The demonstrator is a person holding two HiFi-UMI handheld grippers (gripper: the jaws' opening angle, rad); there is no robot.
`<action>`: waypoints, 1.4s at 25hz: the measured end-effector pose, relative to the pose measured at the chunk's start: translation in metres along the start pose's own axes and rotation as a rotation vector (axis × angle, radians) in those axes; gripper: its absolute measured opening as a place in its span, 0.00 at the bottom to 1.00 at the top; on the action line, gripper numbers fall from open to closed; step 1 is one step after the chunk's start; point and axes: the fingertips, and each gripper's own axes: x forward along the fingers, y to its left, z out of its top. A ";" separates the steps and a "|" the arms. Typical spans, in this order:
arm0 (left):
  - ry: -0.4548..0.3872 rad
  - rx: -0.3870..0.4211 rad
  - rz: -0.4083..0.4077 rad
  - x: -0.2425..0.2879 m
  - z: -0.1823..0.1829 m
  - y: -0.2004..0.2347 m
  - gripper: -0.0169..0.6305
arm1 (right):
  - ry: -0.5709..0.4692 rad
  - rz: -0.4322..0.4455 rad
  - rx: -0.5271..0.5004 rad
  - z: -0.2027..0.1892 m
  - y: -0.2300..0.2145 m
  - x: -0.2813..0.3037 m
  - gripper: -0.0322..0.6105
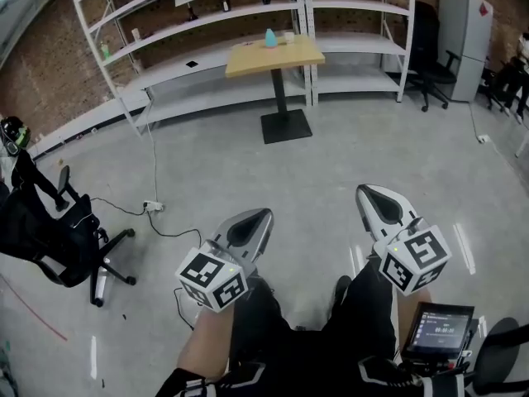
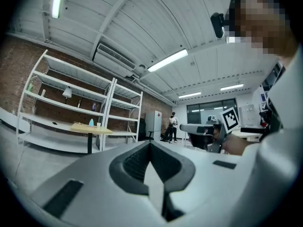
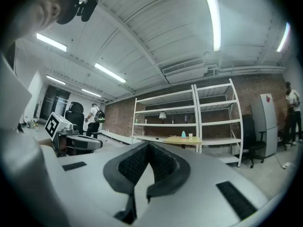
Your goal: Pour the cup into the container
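Standing on open floor, well short of the work. Left gripper (image 1: 258, 219) and right gripper (image 1: 369, 195) both held level in front of me. In each gripper view the fingers are pressed together with nothing between them.

Task things are far off on the bench (image 1: 273, 56), in front of the shelves (image 1: 207, 23): a small white cup (image 1: 288, 36) just beside a blue thing (image 1: 270, 38). The blue thing is probably the container, but it is too small from here to tell, and I can't see whether the cup holds anything.

Risks as I judge them:
- Arriving with the fingers closed. They would shove the cup instead of straddling it, so I should spread them before the last reach.
- The cup and the blue thing stand close together. A wide or slanted approach with one gripper could knock the neighbour over.
- The bench stands on a single post, so a bump from hip or gripper may rock it and spill the cup.
- A cable (image 1: 153, 207) and a chair (image 1: 74, 238) lie on the floor to my left. Drifting that way on the walk in means a trip.
- Picking the wrong vessel, since I can't yet tell which is which.
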 end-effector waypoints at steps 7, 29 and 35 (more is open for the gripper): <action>-0.004 -0.011 -0.011 0.002 -0.002 0.002 0.01 | -0.010 -0.001 0.057 -0.004 -0.003 0.002 0.05; 0.031 -0.043 -0.028 0.060 -0.023 0.085 0.01 | 0.068 -0.002 -0.007 -0.035 -0.048 0.103 0.05; 0.051 -0.066 0.018 0.065 -0.025 0.120 0.01 | 0.077 0.027 0.000 -0.030 -0.066 0.140 0.05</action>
